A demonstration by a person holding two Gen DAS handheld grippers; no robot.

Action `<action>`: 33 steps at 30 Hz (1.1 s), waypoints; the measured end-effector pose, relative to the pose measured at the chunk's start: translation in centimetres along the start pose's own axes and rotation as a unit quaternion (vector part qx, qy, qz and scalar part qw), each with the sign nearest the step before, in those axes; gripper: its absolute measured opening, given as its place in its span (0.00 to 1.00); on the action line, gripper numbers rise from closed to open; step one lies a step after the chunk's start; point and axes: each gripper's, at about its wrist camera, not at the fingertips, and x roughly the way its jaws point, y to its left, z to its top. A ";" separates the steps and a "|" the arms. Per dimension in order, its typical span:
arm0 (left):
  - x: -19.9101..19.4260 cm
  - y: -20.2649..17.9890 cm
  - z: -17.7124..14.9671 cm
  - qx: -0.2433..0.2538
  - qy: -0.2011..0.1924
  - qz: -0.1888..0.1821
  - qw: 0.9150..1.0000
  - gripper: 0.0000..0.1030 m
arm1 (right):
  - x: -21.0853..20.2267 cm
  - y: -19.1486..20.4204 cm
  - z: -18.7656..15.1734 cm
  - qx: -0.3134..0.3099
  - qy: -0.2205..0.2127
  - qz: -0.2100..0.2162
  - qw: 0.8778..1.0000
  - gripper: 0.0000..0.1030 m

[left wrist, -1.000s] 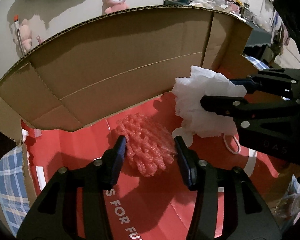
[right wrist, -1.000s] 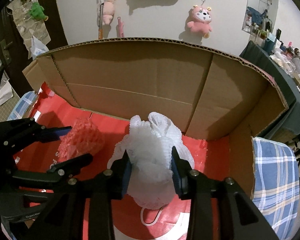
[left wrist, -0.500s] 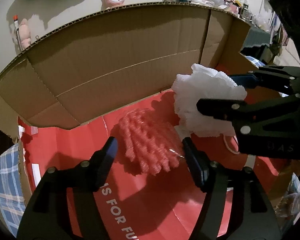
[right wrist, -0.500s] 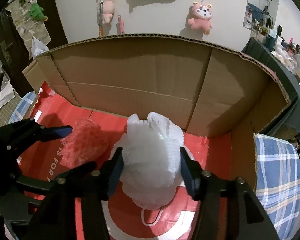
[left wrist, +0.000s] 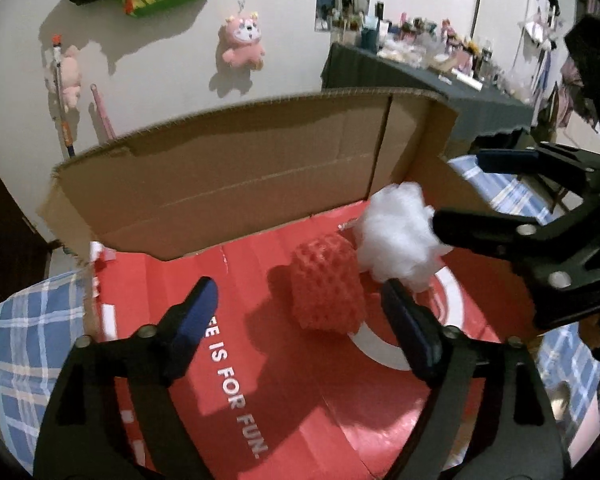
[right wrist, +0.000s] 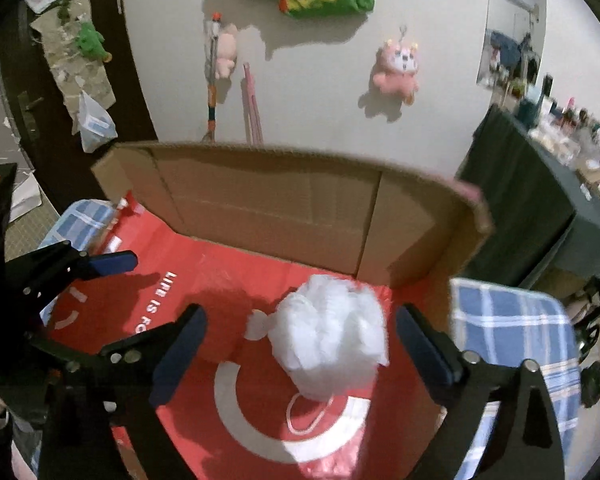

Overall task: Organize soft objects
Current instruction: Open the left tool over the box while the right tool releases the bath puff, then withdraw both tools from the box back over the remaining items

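Cardboard flap (left wrist: 228,184) behind both puffs

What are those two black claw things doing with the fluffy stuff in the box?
A person is sorting soft things into a cardboard box. The left gripper has just been opening and has let go of the red foam net. The right gripper has just been opening too, and the white bath pouf sits free between its fingers. Both soft things now lie side by side on the box's red floor.
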 end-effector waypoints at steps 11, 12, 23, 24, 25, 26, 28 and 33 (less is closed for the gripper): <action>-8.8 -0.9 -2.6 -0.026 -0.089 -0.011 0.996 0.90 | -12.5 0.9 -2.0 -0.006 -0.096 -0.023 0.995 1.00; -9.6 -1.0 -2.9 -0.029 -0.098 -0.011 0.995 0.90 | -13.3 1.0 -2.3 -0.005 -0.104 -0.023 0.994 1.00; -18.3 -3.8 -9.9 -0.027 -0.182 0.005 0.983 0.94 | -23.3 2.7 -9.9 -0.014 -0.195 -0.064 0.979 1.00; -18.5 -3.9 -10.3 -0.028 -0.185 0.005 0.982 0.94 | -23.9 2.9 -10.6 -0.015 -0.201 -0.069 0.977 1.00; -19.0 -4.2 -11.0 -0.028 -0.190 0.004 0.981 0.94 | -24.7 3.0 -11.6 -0.013 -0.209 -0.073 0.975 1.00; -19.4 -4.5 -11.7 -0.027 -0.193 0.005 0.981 0.94 | -25.7 3.0 -12.8 -0.011 -0.220 -0.072 0.973 1.00; -20.0 -5.1 -13.0 -0.023 -0.200 0.012 0.979 0.94 | -27.0 2.8 -14.4 -0.005 -0.233 -0.074 0.970 1.00; -20.8 -6.5 -16.7 -0.025 -0.215 0.029 0.976 0.94 | -29.9 1.2 -19.3 0.036 -0.265 -0.059 0.962 1.00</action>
